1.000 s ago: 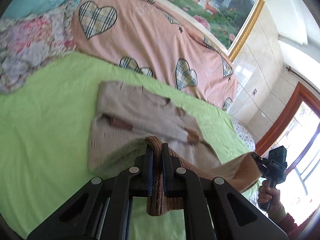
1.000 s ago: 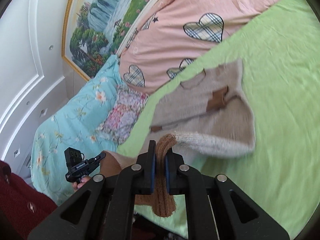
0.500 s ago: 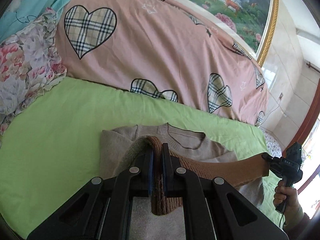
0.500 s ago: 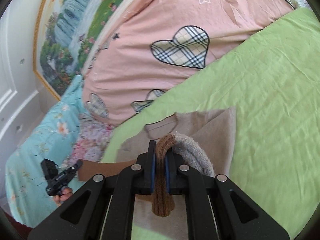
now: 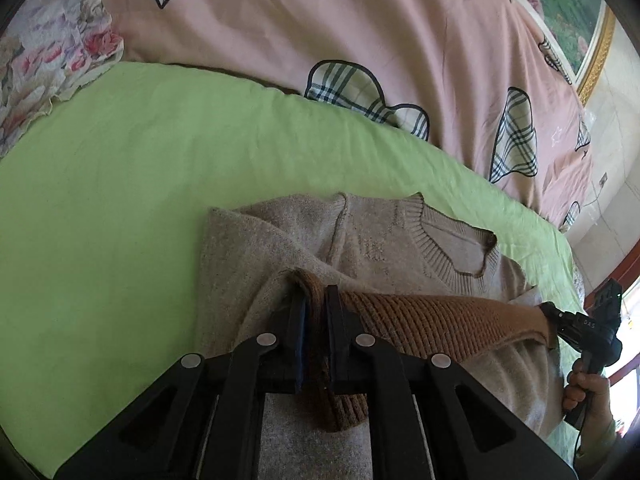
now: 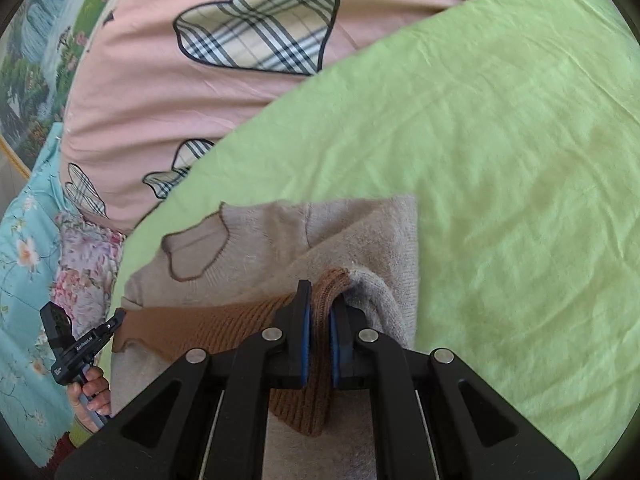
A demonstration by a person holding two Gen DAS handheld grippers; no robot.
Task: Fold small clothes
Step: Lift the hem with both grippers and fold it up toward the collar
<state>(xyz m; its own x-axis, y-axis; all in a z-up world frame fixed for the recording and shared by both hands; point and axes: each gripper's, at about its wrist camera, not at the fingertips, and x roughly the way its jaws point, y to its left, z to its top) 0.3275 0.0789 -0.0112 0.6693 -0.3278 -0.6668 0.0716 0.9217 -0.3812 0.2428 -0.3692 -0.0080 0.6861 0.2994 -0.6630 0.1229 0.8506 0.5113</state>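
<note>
Beige knitted sweater with a brown ribbed hem (image 5: 360, 248) lies on the green sheet of the bed (image 5: 120, 168), collar toward the pink heart-print quilt (image 5: 320, 20) at the bed's far edge. Fold is about half done: hem is carried over the body, almost at the collar, not yet laid down. Left hand-held gripper (image 5: 316, 312) pinches one hem corner, jaws starting to part with the knit between them. Right hand-held gripper (image 6: 320, 316) is clamped tight on the other corner. Left: drop hem, release, smooth, maybe fold again.
</note>
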